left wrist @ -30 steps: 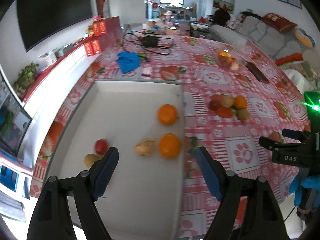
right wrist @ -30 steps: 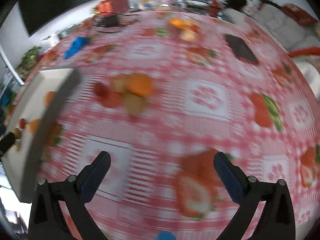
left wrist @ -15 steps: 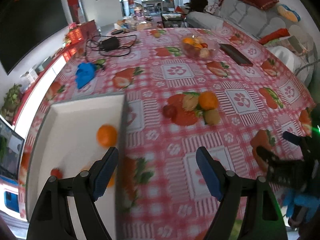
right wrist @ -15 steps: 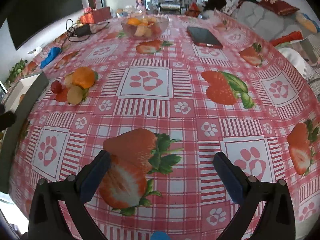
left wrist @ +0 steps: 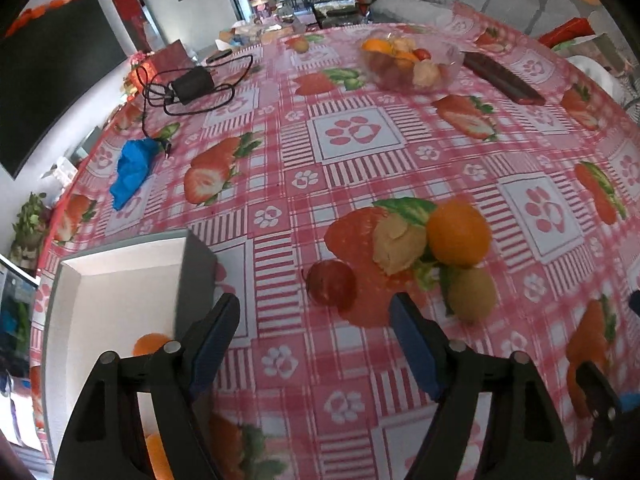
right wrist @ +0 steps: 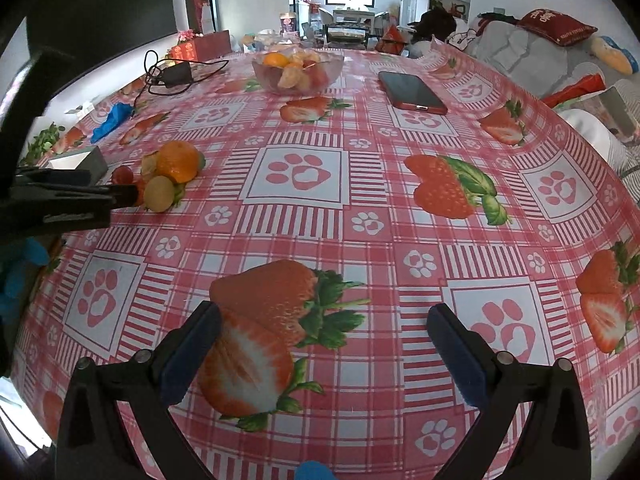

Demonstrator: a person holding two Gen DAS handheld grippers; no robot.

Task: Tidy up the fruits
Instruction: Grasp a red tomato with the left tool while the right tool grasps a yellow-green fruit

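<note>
Strawberry-print tablecloth [left wrist: 360, 168] covers the table, with 4 loose fruits clustered beside the white tray [left wrist: 120, 280]. Wide open and empty, the left gripper [left wrist: 314, 312] lines up on the red apple [left wrist: 332, 282], likely the next pick; closing calls for a short advance. Right gripper [right wrist: 320, 332] hovers open, holding nothing.

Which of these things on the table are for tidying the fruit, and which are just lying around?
For the job:
orange
red fruit
yellow-green fruit
pale lumpy fruit
white tray
left gripper, open

Just lying about:
phone
charger and cable
blue cloth
glass bowl of fruit, maybe
</note>
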